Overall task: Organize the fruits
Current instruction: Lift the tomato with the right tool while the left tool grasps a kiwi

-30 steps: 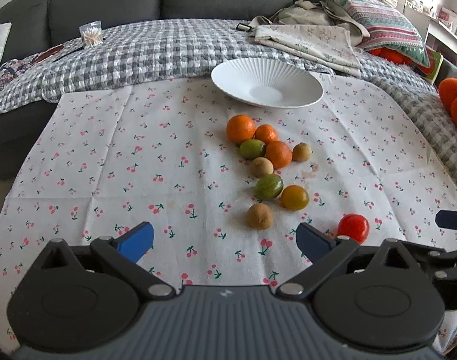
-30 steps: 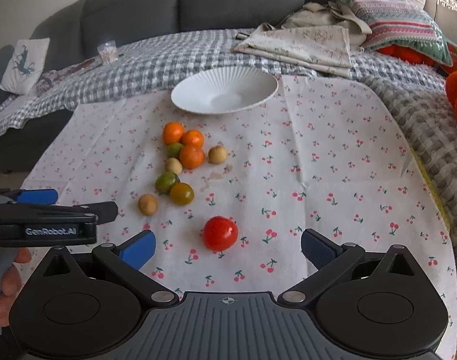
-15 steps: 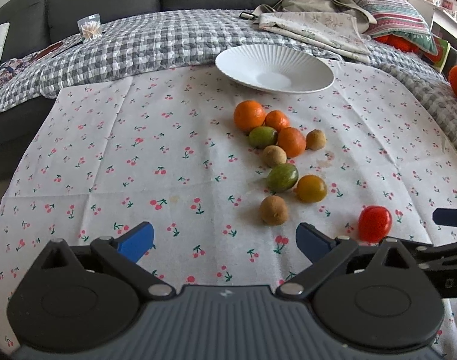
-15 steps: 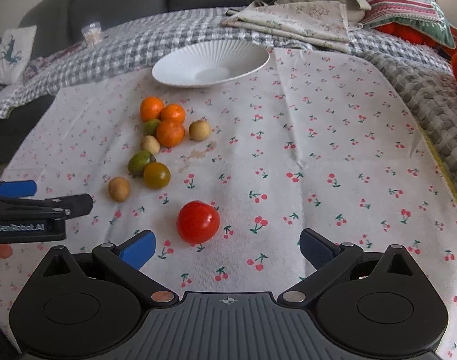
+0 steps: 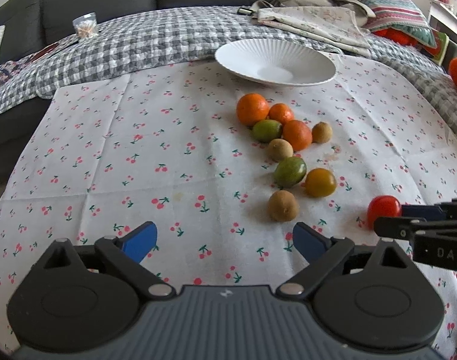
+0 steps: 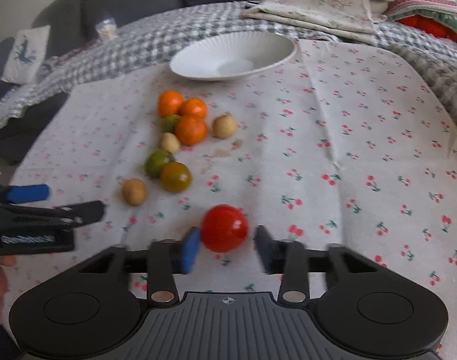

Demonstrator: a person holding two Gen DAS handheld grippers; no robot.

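The right gripper [image 6: 225,244] is closing its jaws around the red tomato [image 6: 224,228] on the cherry-print cloth [image 6: 348,150], pads not yet clearly pressing; being round, it could roll out or bruise. The left gripper [image 5: 225,240] hangs spread, closing slightly on nothing, near the brown fruit [image 5: 283,205]. The white bowl [image 6: 198,60] waits empty.

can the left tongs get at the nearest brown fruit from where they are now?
Probably yes. The left tongs stand wide with nothing between them, and the brown fruit lies just ahead, slightly right, on bare cloth. The right tongs, closing around the red tomato, sit further right, clear of that path.
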